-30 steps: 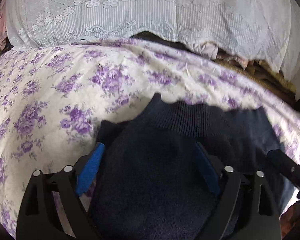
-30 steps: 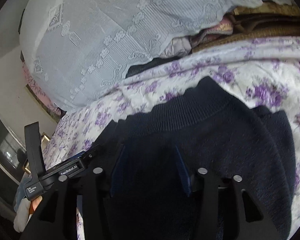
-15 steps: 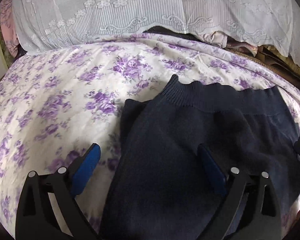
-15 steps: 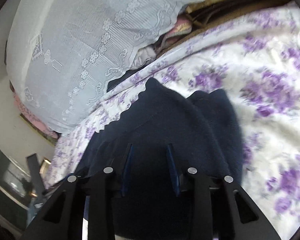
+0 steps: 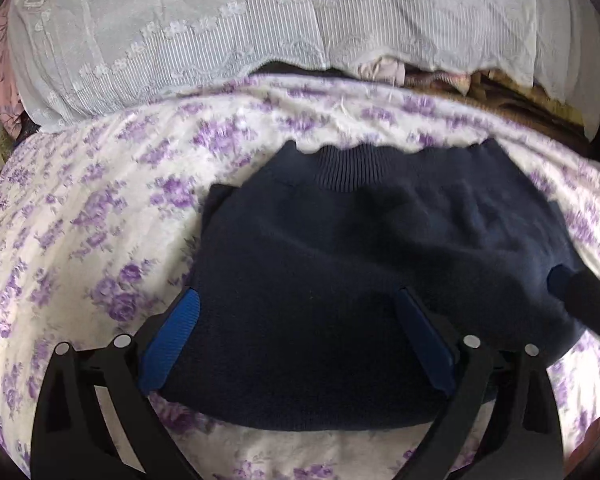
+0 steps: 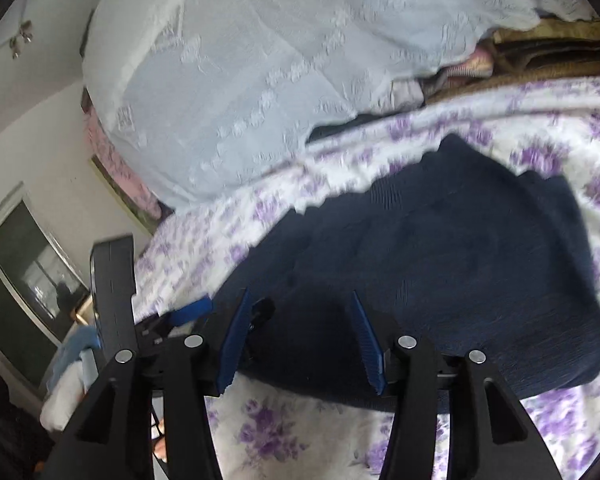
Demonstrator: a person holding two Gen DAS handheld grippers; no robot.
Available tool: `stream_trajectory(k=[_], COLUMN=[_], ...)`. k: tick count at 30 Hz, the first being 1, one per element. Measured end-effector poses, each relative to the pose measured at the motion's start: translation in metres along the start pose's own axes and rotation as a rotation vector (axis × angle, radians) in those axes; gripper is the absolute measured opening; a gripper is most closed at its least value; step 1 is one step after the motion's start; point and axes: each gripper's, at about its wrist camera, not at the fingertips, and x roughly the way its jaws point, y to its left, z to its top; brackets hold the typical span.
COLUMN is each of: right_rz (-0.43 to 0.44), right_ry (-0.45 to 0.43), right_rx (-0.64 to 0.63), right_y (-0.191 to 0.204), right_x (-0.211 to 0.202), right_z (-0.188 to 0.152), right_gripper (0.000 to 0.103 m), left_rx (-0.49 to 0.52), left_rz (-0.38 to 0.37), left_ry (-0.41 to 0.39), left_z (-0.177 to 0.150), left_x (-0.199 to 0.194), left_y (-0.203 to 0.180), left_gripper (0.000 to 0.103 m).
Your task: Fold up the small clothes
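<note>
Navy knit garment (image 5: 340, 248) folded on bed (image 5: 80, 220); both hand-held grippers, left (image 5: 296, 336) and right (image 6: 300, 340), have just opened off it, jaws apart; next, probably another fold.

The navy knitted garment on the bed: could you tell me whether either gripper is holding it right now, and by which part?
Neither holds it. The left gripper and right gripper, jaws having just opened wider, stand open over the near folded edge of the navy garment.

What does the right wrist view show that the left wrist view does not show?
Only the right wrist view shows the room wall with a dark window and the right gripper, jaws apart. Only the left wrist view shows the left gripper, jaws wide apart. Both show the navy garment lying folded on the purple floral blanket, below the white lace cover.
</note>
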Motion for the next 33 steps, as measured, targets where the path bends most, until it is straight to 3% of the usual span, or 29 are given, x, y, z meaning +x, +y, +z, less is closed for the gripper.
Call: stream_trajectory(k=[3, 5, 11, 13, 16, 24, 28, 31, 33], right_rz=[-0.003, 0.034, -0.009, -0.033, -0.049, 0.054, 0.077, 0.033, -0.030], right_ry=[0.050, 0.038, -0.026, -0.052, -0.091, -0.153, -0.159, -0.142, -0.137], right_rx=[0.104, 0.180, 0.249, 0.251, 0.231, 0.268, 0.308, 0.376, 0.407], right_y=[-0.023, -0.040, -0.060, -0.062, -0.060, -0.063, -0.072, -0.096, -0.119], right_x=[0.011, 0.007, -0.008, -0.014, -0.021, -0.009, 0.013, 0.028, 0.030], right_z=[-0.002, -0.002, 0.001, 0.002, 0.008, 0.051, 0.069, 0.066, 0.059], right_gripper=[0.048, 0.043, 0.038, 0.039, 0.046, 0.052, 0.052, 0.052, 0.028], left_rx=[-0.003, 0.003, -0.018, -0.058, -0.166, -0.305, -0.295, -0.318, -0.296], left_rz=[-0.005, 0.000, 0.021, 0.027, -0.038, -0.111, -0.086, -0.033, -0.012], left_ry=[0.018, 0.014, -0.008, -0.039, -0.050, -0.009, 0.002, 0.096, 0.083], left_z=[-0.001, -0.003, 0.000, 0.006, 0.017, 0.050, 0.056, 0.052, 0.052], left_x=[0.006, 0.006, 0.000, -0.007, -0.010, 0.022, 0.040, 0.071, 0.070], left_y=[0.001, 0.000, 0.007, 0.017, 0.044, 0.084, 0.086, 0.092, 0.089], left_gripper=[0.099, 0.099, 0.099, 0.099, 0.099, 0.099, 0.099, 0.098, 0.098])
